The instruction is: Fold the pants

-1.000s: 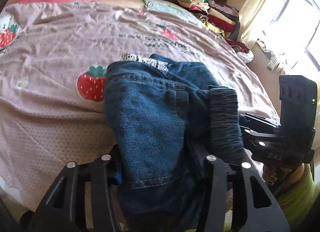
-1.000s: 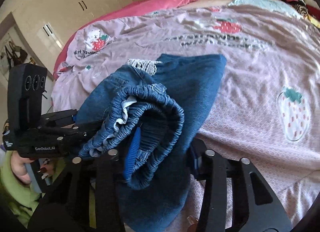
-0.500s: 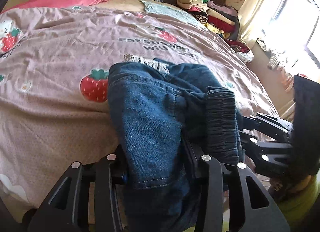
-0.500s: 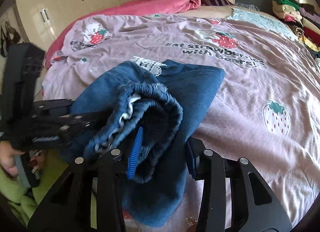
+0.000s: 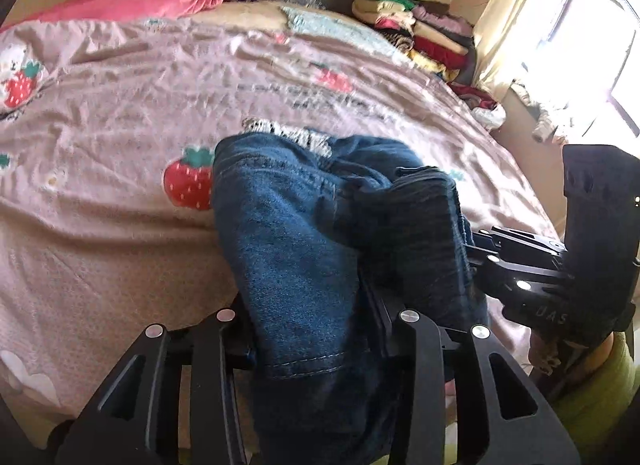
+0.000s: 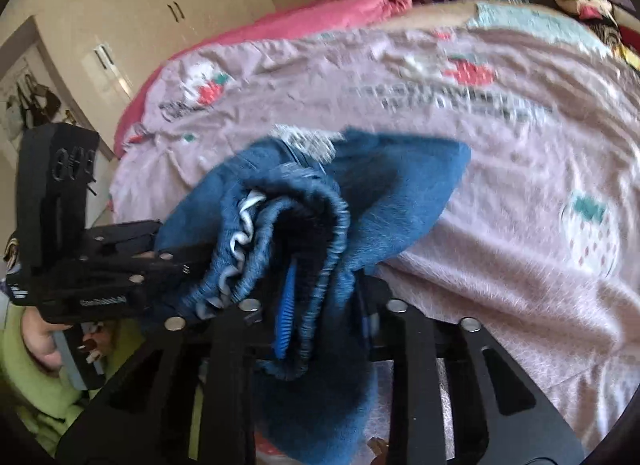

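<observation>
Denim fills the near middle of both wrist views: the pants [image 5: 296,249] lie bunched on the bed [image 5: 100,193], at its near edge, just this side of the strawberry print [image 5: 188,185], which serves as landmark here. Their frayed hems [image 5: 288,135] point toward the far side of the bed, level with the strawberry and just right of it; the gathered waistband [image 6: 288,249] hangs toward the person. So the long axis runs from near edge to far, roughly along the line both tools point.

Left of the bundle, on the strawberry's side, the left hand-held gripper [image 5: 316,329] has a hemmed fold of denim between its fingers. Its jaws are closing slowly, about a third apart, and cloth fills the whole gap, so I judge it is holding that fold.

Farther right, away from the strawberry, the right hand-held gripper [image 6: 320,317] has the elastic waistband running down between its fingers. Its jaws are closing fast, nearly together, and the blue pad [image 6: 286,305] lies against the cloth.

Both tools sit at the waist end, side by side and near each other; neither is nearer the hems. The coming fold likely carries the waist forward over the legs, toward the hems, so both grips need to hold evenly.
</observation>
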`<control>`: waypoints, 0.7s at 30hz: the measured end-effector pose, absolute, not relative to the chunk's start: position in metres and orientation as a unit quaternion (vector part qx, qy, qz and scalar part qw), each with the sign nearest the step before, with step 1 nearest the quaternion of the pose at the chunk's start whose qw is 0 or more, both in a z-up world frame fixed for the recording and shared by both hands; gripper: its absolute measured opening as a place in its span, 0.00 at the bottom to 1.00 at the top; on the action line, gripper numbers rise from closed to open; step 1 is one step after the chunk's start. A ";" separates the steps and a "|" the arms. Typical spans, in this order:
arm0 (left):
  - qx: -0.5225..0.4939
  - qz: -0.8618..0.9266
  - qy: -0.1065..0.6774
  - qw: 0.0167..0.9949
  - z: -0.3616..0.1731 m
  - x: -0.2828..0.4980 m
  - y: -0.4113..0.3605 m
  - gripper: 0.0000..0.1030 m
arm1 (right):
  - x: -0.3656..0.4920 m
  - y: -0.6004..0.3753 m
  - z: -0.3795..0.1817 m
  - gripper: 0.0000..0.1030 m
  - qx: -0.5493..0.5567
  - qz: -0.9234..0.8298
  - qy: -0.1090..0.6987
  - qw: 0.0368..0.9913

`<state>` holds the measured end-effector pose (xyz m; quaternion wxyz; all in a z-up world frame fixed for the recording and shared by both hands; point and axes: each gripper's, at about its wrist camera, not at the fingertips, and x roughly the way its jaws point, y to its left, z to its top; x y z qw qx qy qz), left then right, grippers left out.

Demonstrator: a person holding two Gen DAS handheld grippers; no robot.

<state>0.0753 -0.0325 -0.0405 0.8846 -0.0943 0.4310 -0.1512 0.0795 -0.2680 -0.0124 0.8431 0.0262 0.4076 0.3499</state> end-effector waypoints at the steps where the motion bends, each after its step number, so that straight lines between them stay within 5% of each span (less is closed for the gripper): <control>1: -0.096 -0.151 0.426 0.887 -0.036 0.074 -0.033 0.36 | 0.078 -0.266 -0.004 0.17 0.017 0.351 0.396 0.848; 21: -0.085 -0.108 0.389 0.911 0.010 0.143 -0.008 0.36 | 0.153 -0.225 0.032 0.17 -0.019 0.351 0.350 0.868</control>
